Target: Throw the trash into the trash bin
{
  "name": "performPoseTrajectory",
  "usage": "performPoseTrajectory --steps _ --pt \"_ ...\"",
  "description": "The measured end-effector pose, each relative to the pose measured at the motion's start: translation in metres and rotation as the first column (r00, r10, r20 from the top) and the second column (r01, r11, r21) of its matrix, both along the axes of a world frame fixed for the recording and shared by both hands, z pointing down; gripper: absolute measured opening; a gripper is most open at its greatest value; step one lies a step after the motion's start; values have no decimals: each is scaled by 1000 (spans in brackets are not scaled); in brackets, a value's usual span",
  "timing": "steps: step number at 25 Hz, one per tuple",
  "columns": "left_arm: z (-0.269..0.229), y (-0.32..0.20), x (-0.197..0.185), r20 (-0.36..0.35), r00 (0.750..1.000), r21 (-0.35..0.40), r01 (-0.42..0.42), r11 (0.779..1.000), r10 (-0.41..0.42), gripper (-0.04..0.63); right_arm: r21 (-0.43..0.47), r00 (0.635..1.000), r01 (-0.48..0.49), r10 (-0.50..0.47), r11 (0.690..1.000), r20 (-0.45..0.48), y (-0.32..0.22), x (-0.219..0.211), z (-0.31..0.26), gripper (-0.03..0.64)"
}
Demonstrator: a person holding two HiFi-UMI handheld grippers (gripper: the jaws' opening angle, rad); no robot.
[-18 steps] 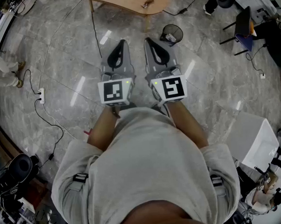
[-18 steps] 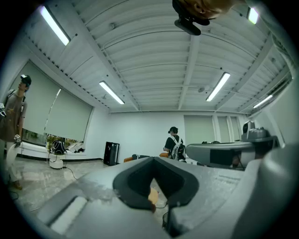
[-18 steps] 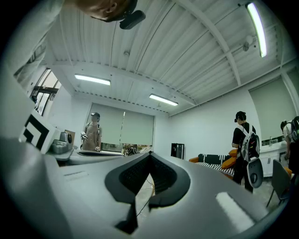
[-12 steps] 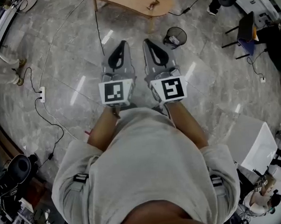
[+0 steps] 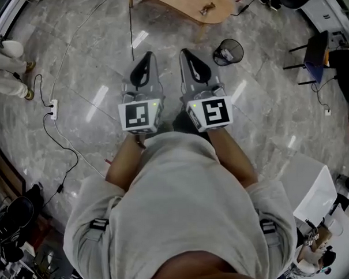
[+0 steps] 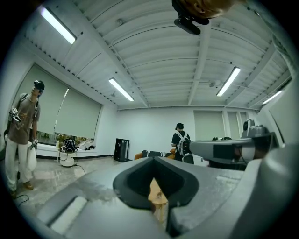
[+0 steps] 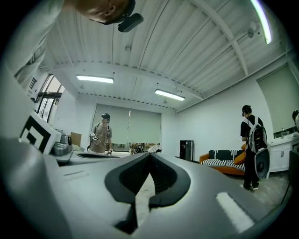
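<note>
A black mesh trash bin (image 5: pixel 228 51) stands on the grey stone floor, ahead and to the right of both grippers, with something pale inside. Beyond it is a low wooden table (image 5: pixel 180 0) with a small brown scrap (image 5: pixel 206 9) on top. My left gripper (image 5: pixel 149 55) and right gripper (image 5: pixel 185 52) are held side by side at waist height, level and pointing forward. Both are shut with nothing in them. In the left gripper view the closed jaws (image 6: pixel 154 159) leave a slit that shows the wooden table. In the right gripper view the jaws (image 7: pixel 149 154) meet the same way.
A power strip (image 5: pixel 53 109) and black cables trail over the floor at the left. A person's legs (image 5: pixel 6 62) stand at the upper left. A white box (image 5: pixel 315 185) sits at the lower right, dark furniture (image 5: pixel 323 51) at the far right. Other people stand across the room (image 6: pixel 21 135), (image 7: pixel 250 144).
The table and trash bin have slid to the right in the head view, and the bin sits a little lower. Both grippers stay together, shut, in front of the body.
</note>
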State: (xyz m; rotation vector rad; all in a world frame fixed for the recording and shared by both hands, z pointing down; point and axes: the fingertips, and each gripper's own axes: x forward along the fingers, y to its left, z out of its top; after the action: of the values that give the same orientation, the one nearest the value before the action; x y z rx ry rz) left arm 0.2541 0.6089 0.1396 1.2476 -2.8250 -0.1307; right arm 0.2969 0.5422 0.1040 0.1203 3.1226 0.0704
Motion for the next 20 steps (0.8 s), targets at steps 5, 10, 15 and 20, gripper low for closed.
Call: performPoseTrajectory --steps 5,10,15,20 --pt "23 -16 -51 9 1000 -15 22 1000 -22 18 22 999 45 -45 999 0 -16 -55 18 8" --pt "28 -67 -133 0 998 -19 58 998 -58 18 8 996 93 -93 996 -9 -57 -141 27 6" --pt "29 -134 -234 -20 997 -56 74 996 -76 18 -17 992 115 -116 993 -46 -128 -240 25 6" --pt "26 -188 -306 -26 995 -82 91 992 -93 18 -26 989 137 -139 990 -53 -181 -309 23 6"
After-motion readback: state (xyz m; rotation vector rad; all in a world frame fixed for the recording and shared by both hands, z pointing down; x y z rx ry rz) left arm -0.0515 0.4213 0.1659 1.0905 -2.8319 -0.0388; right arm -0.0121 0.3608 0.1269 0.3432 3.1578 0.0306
